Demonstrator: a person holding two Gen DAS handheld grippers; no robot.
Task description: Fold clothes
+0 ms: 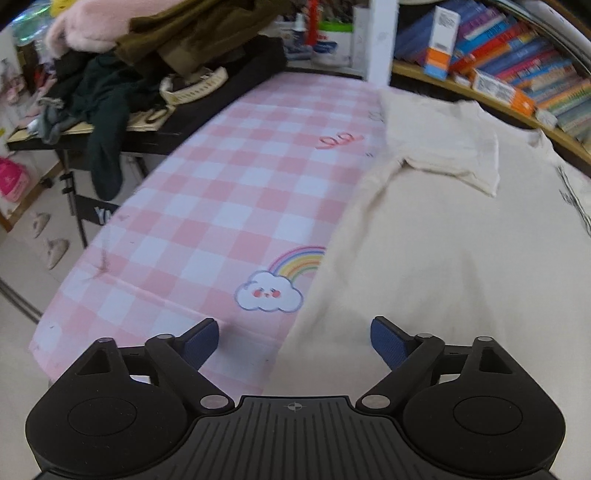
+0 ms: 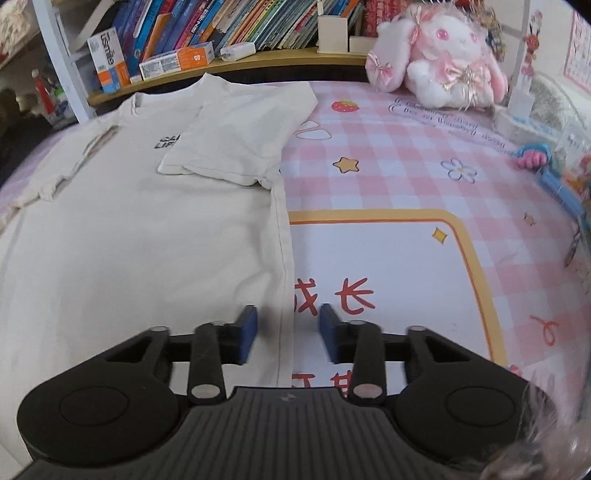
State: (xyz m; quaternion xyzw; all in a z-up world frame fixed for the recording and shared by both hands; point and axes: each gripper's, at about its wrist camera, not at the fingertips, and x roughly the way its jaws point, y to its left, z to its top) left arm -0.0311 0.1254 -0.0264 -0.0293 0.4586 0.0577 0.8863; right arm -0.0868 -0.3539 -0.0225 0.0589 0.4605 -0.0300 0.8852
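Note:
A cream T-shirt (image 1: 443, 236) lies flat on the pink checked tablecloth (image 1: 221, 177), chest print up, with both short sleeves folded in over the body: one sleeve (image 1: 443, 147) in the left wrist view, the other sleeve (image 2: 240, 133) in the right wrist view. My left gripper (image 1: 293, 341) is open, straddling the shirt's left side edge near the hem. My right gripper (image 2: 289, 334) is open with the shirt's right side seam (image 2: 284, 258) running between its fingers. Neither holds any cloth.
A heap of dark and pink clothes (image 1: 122, 55) sits on a black side table (image 1: 207, 99) at far left. A shelf of books (image 2: 221, 29) runs behind the table. A pink plush rabbit (image 2: 439, 59) and small toys (image 2: 535, 158) stand at far right.

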